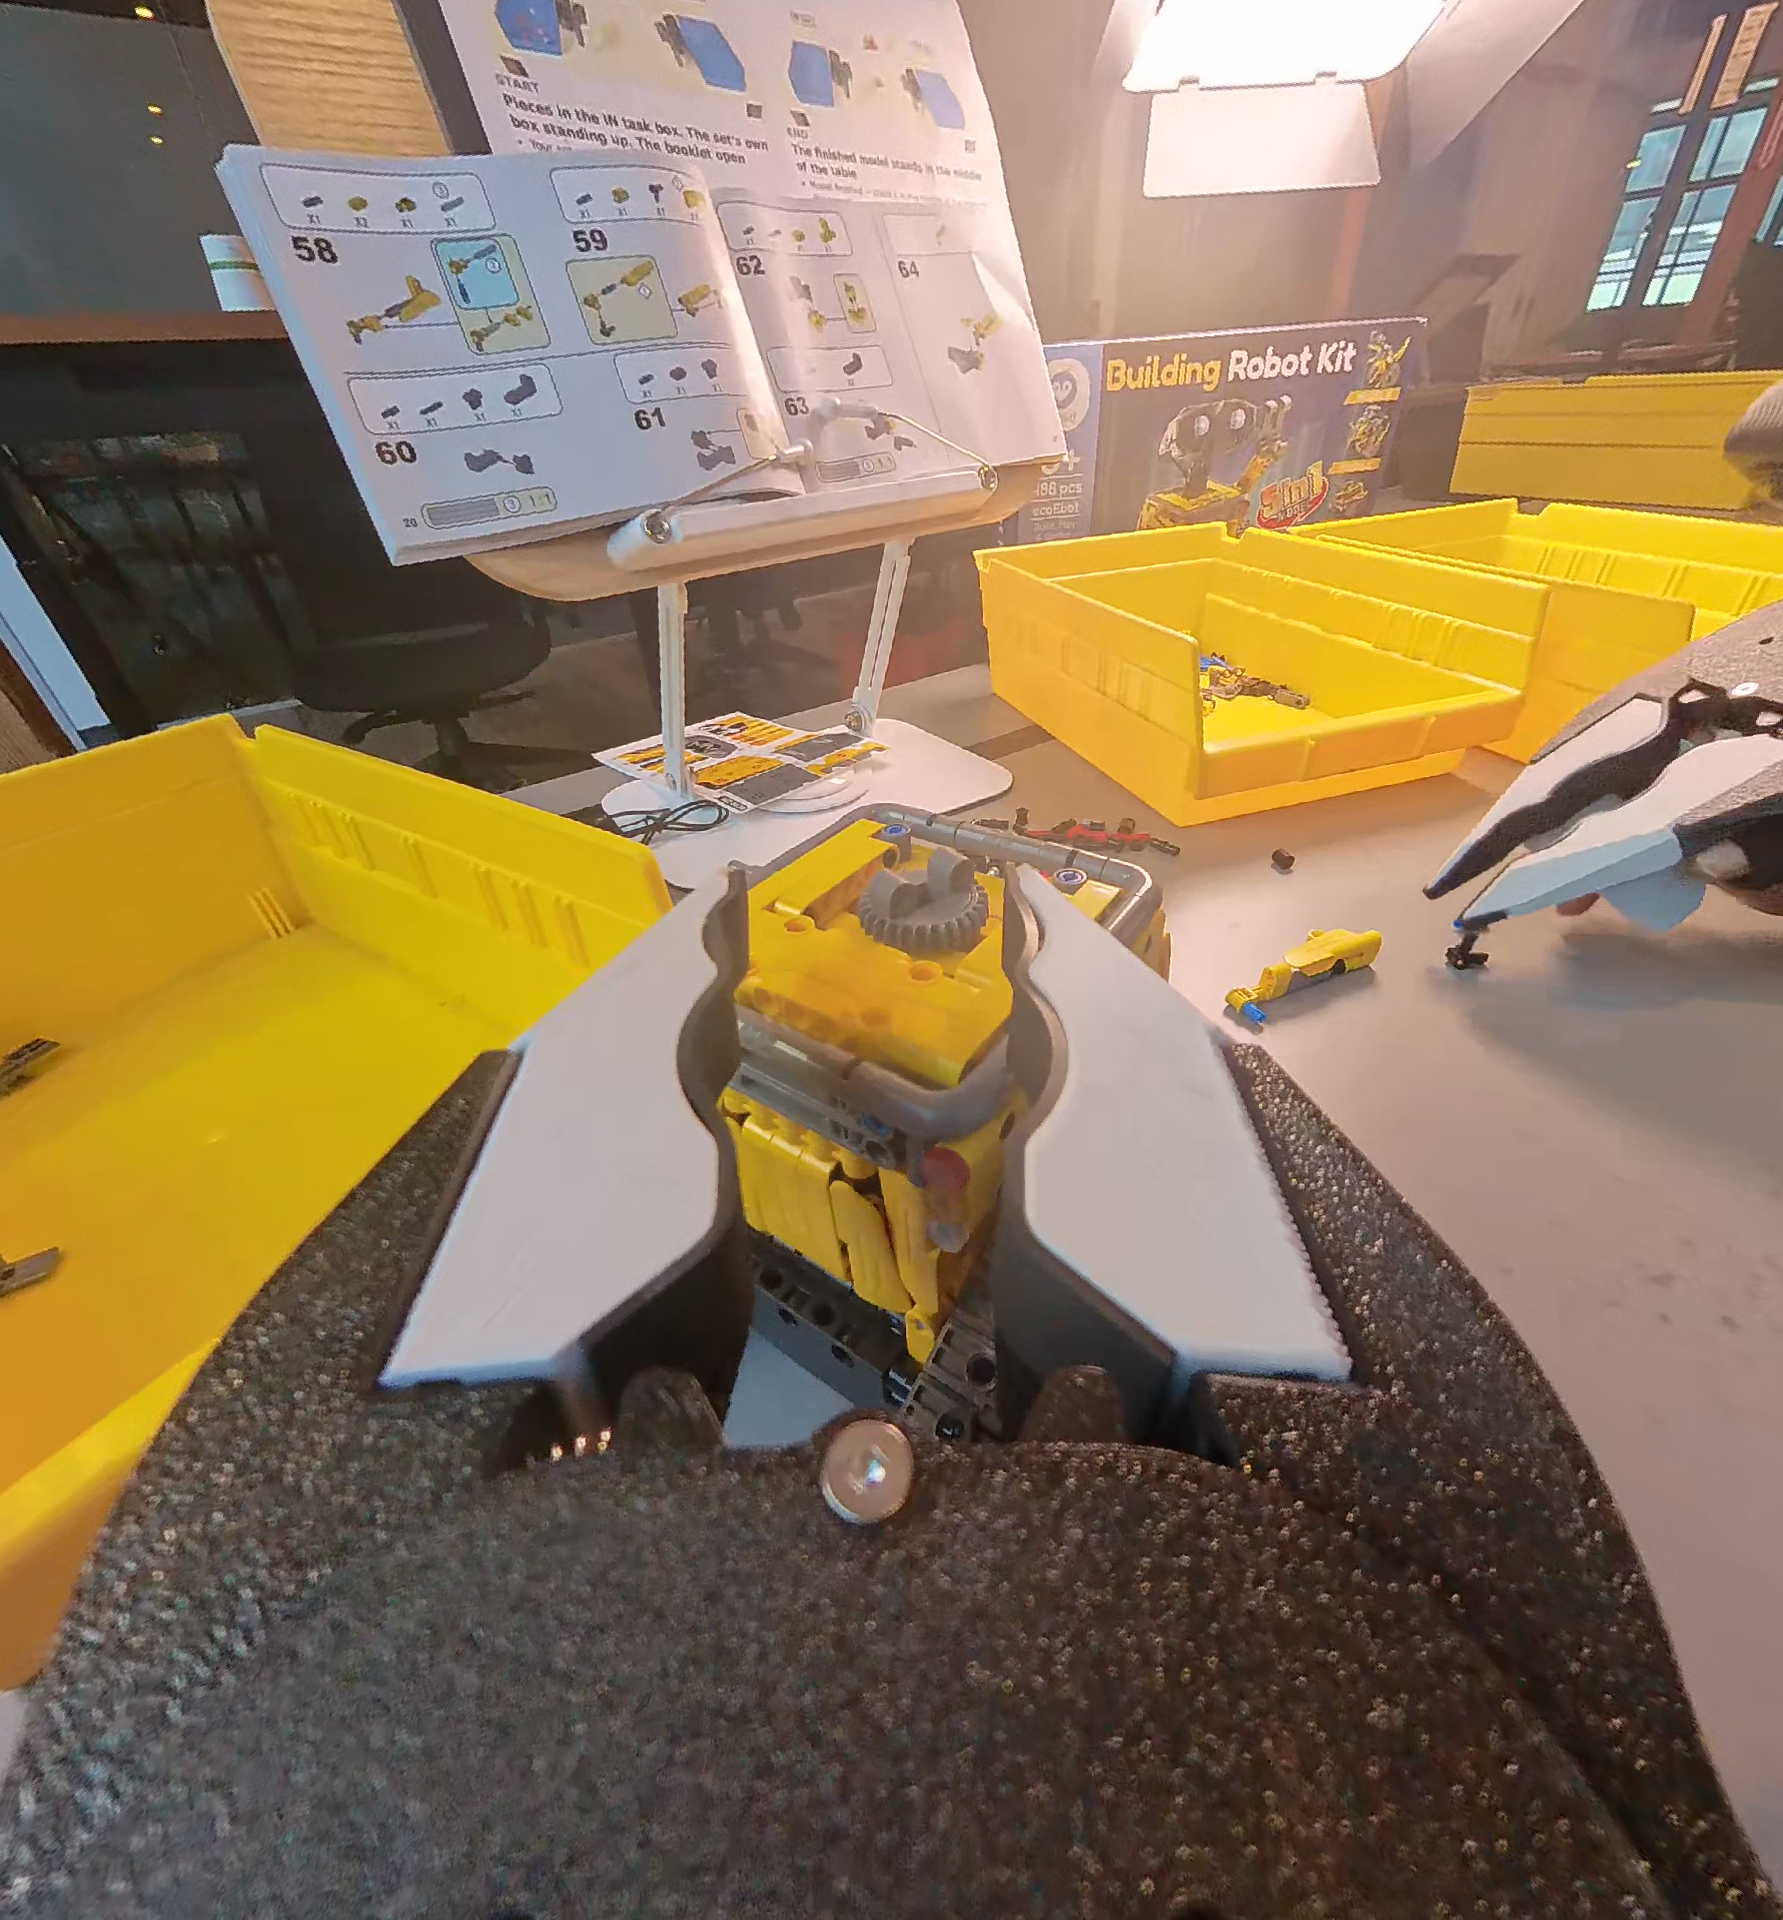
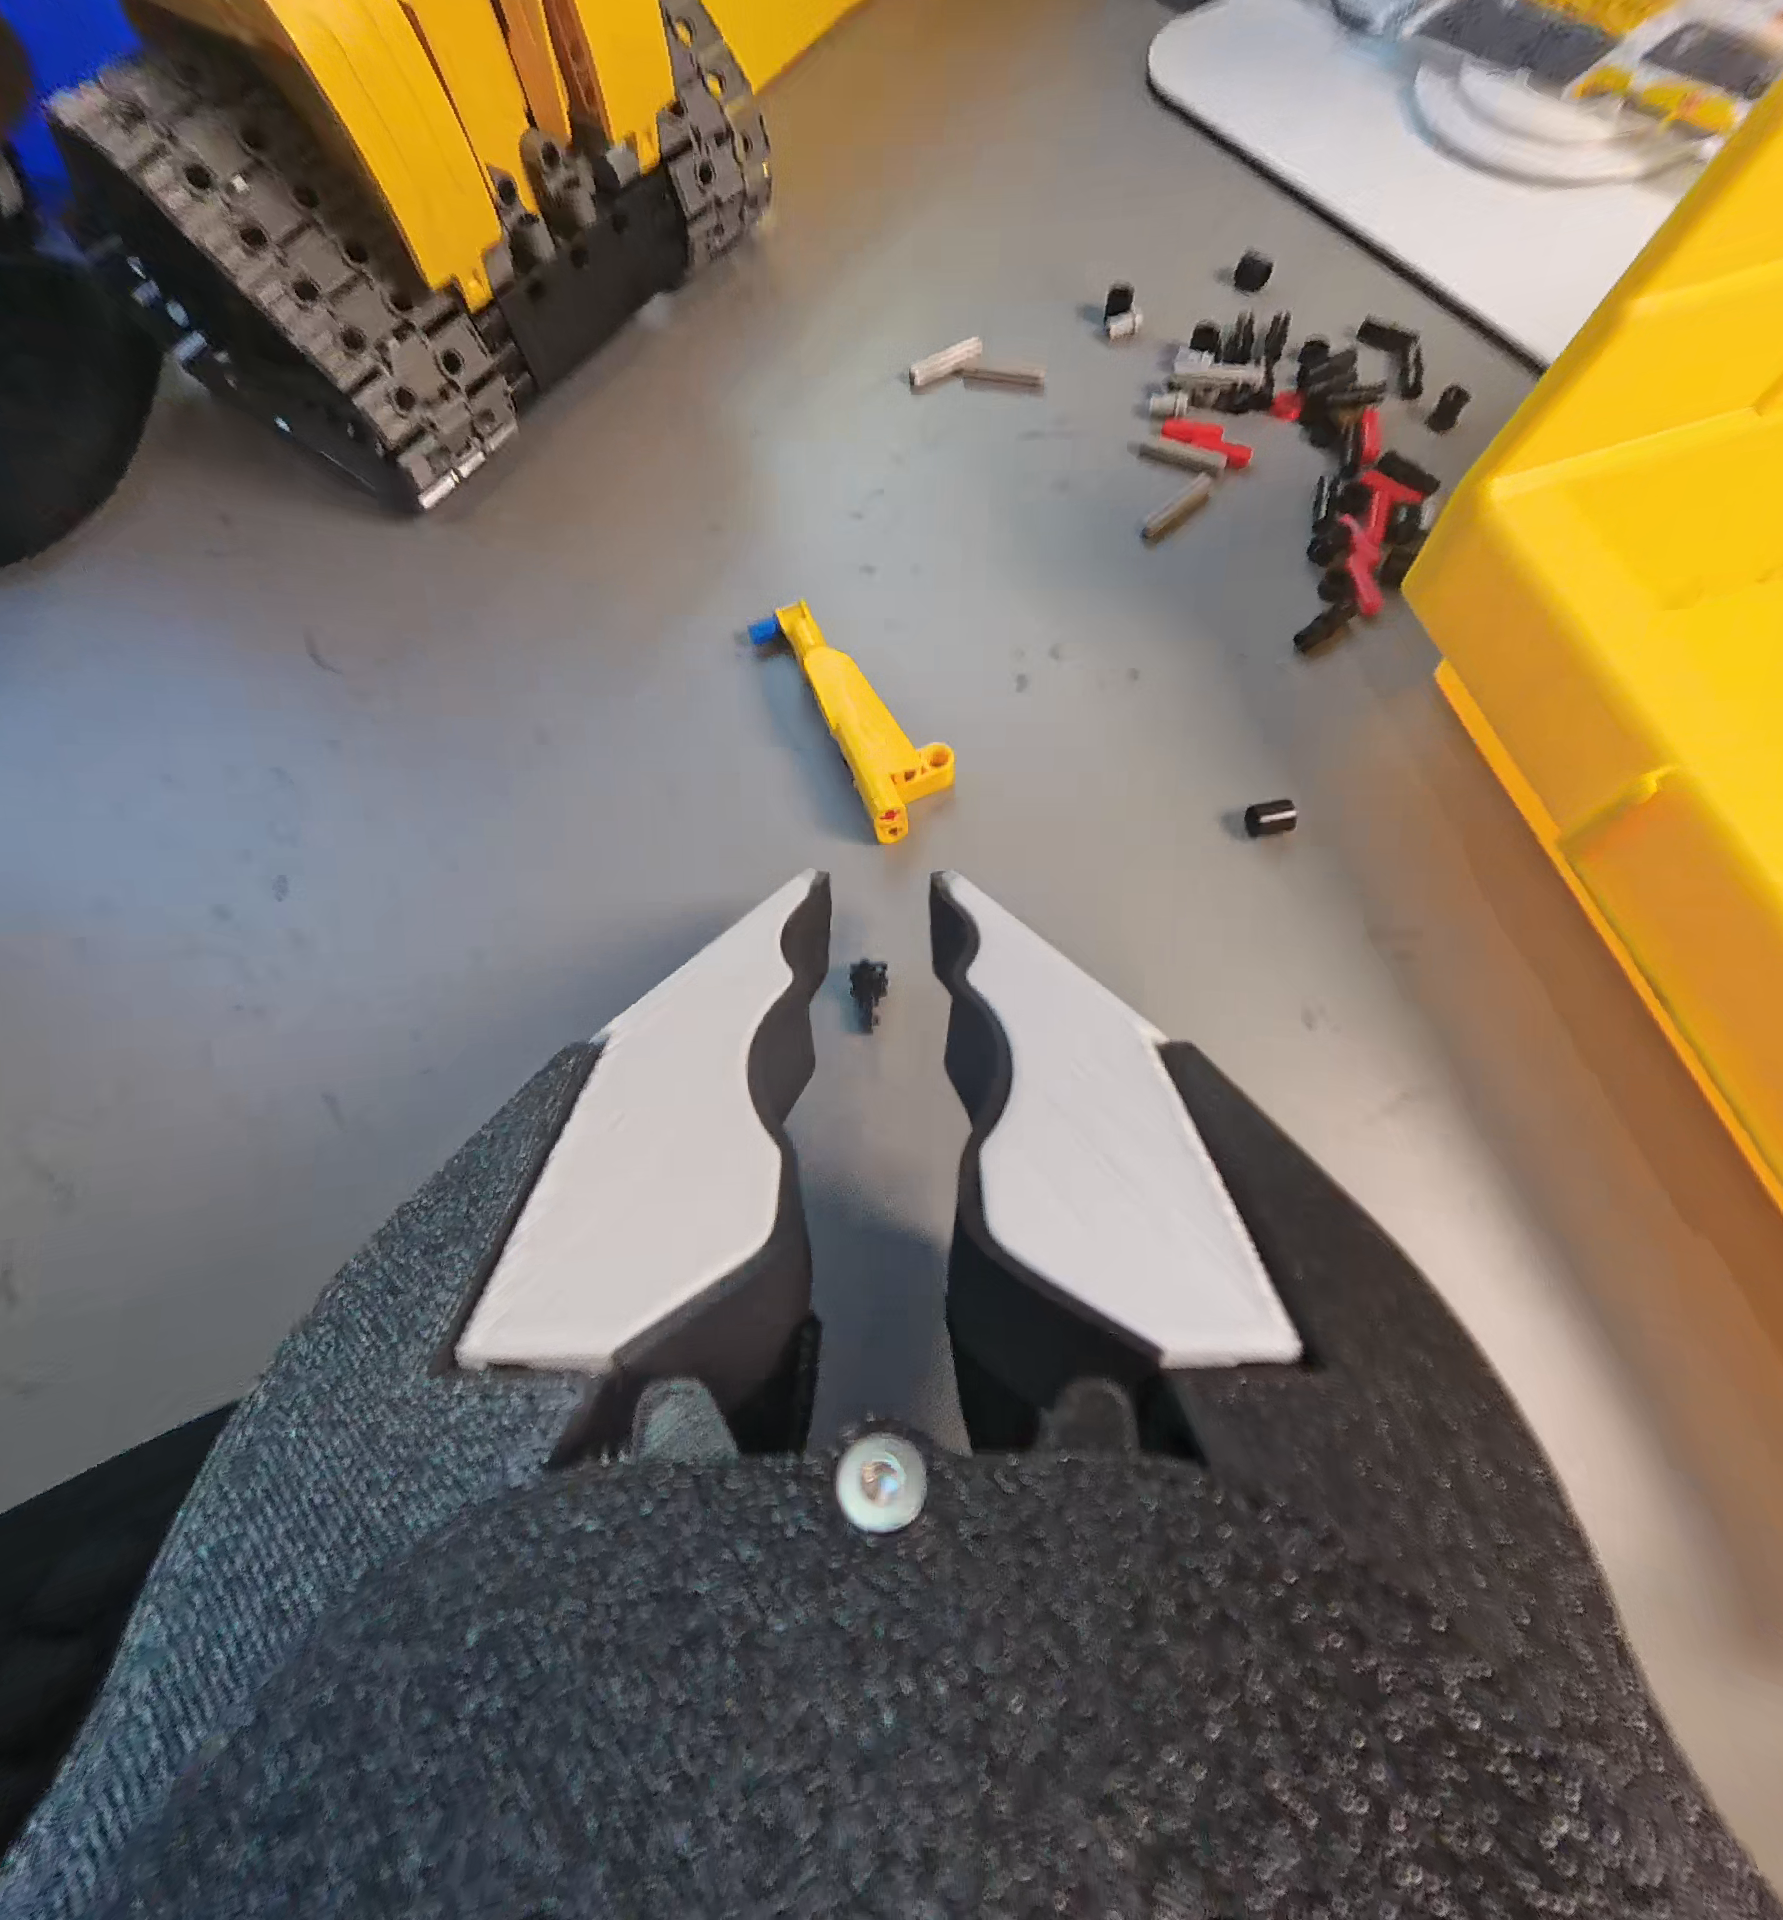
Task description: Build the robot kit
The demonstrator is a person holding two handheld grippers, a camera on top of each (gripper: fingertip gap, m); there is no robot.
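Note:
My left gripper is shut on a yellow brick-built robot body with a grey gear on top and black tracks below; it stands on the grey table. The same model shows at the top left of the right wrist view. My right gripper is open just above the table, with a tiny black connector piece lying between its fingers, untouched. A small yellow arm sub-assembly with a blue pin lies just ahead of it. In the left wrist view the right gripper hovers over that black piece.
A pile of black, red and grey pins lies by a yellow bin. A lone black bush lies nearby. An open instruction booklet rests on a white stand. Yellow bins and the kit box flank the table. Tip to tip, the grippers are about 30 cm apart.

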